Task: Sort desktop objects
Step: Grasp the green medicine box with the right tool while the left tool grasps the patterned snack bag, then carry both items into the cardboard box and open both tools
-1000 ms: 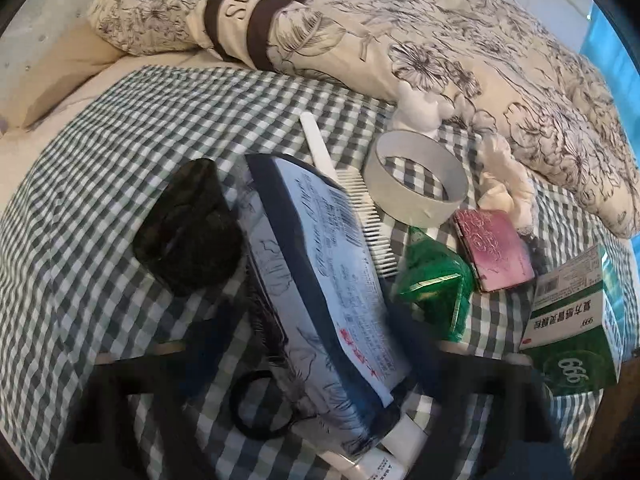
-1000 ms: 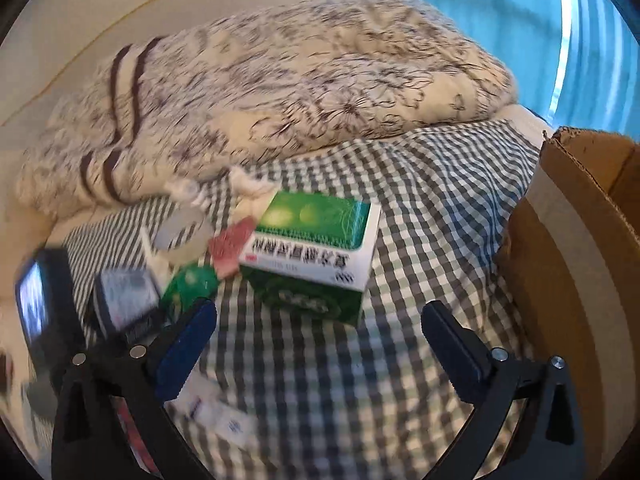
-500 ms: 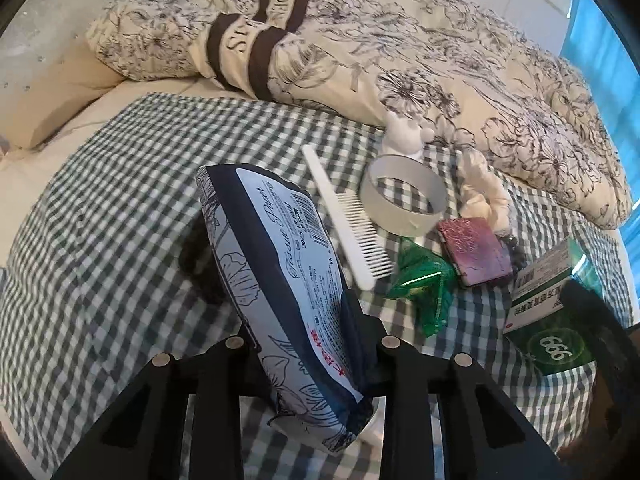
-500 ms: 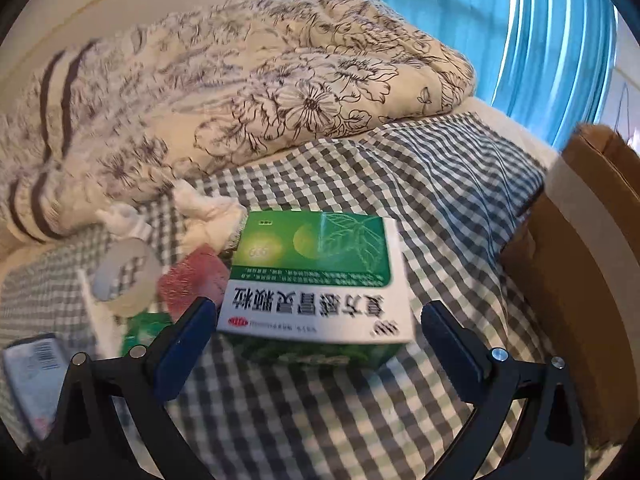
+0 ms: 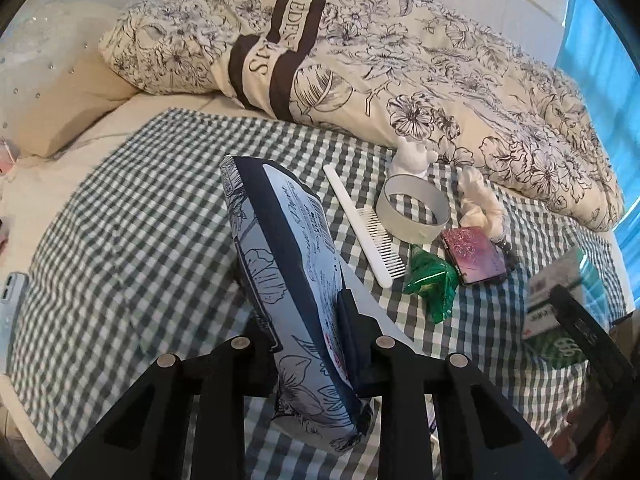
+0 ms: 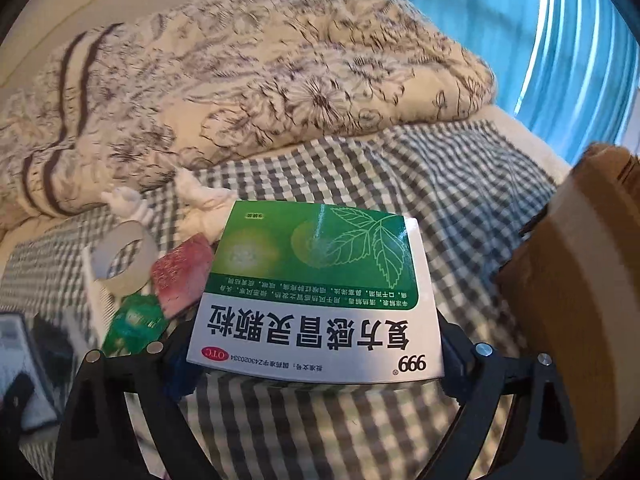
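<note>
both grippers loaded, items lifted
left gripper [image 5: 310, 344] clamps tissue pack [image 5: 288, 280]; right gripper [image 6: 312, 354] clamps medicine box [image 6: 320, 300]. edge grip: box may pivot and drop.

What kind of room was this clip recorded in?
Most likely a bedroom: the items lie on a bed's checked sheet, with a floral duvet bunched behind, a pillow at the head and blue curtains.

Daylight from blue curtain [image 6: 560, 40] right of right gripper [image 6: 316, 354], soft shadows on checked cloth [image 5: 132, 220], right view motion-blurred, left view sharp, fisheye bending, dark vignette at corners
</note>
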The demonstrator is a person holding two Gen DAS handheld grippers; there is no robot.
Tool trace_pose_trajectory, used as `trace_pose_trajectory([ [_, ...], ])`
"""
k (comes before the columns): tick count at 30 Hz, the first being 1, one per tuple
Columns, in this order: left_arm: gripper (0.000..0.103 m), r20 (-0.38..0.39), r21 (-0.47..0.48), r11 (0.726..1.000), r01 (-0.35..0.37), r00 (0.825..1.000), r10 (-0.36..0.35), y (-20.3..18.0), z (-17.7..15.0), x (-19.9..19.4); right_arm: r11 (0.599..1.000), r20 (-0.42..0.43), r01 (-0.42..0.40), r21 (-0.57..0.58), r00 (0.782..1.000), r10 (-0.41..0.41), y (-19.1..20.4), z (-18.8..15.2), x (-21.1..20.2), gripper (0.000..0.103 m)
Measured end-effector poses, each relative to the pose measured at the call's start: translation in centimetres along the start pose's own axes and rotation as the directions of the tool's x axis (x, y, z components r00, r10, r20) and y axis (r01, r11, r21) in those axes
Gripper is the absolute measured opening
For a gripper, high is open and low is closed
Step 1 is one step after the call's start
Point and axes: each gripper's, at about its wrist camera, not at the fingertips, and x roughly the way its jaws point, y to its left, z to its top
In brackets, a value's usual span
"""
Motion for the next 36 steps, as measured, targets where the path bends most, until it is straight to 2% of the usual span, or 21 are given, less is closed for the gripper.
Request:
trace_pose_trajectory([
  [3, 0.025, 0.022, 0.018, 1.0, 0.005, 1.0, -0.006, -0.6, -0.3, -1.8, 0.997, 0.007, -0.072, -0.02, 0.997, 0.072, -0.9, -0.5, -3.3, 0.092],
  [8, 0.025, 0.057, 0.073, 0.997, 0.023, 0.998, -0.027, -2.9, -1.2, -5.3, 0.991, 0.071, -0.089, -0.098, 0.993, 0.096, -1.6, -1.4, -8.8, 0.092],
  [11, 0.025, 0.064, 0.117, 0.992, 0.037, 0.997, -0.045, -4.5, -2.2, -7.6, 0.983, 0.068, -0.144, -0.117, 0.986, 0.152, -2.6, -1.8, -11.9, 0.092],
  [14, 0.025, 0.071, 0.155, 0.987, 0.049, 0.996, -0.06, -5.6, -3.4, -9.7, 0.98, 0.084, -0.156, -0.125, 0.982, 0.167, -3.7, -2.6, -14.5, 0.092],
  [23, 0.025, 0.098, 0.196, 0.98, 0.042, 0.993, -0.062, -5.8, -6.5, -14.7, 0.973, 0.058, -0.196, -0.122, 0.977, 0.204, -6.2, -6.2, -18.4, 0.092],
  [29, 0.025, 0.103, 0.217, 0.975, 0.04, 0.993, -0.063, -6.4, -7.9, -17.2, 0.968, 0.096, -0.216, -0.131, 0.969, 0.23, -8.3, -7.3, -22.0, 0.092],
  [36, 0.025, 0.142, 0.298, 0.951, 0.079, 0.982, -0.126, -11.6, -8.4, -21.5, 0.974, 0.175, -0.205, -0.1, 0.96, 0.22, -12.9, -6.1, -25.9, 0.092],
])
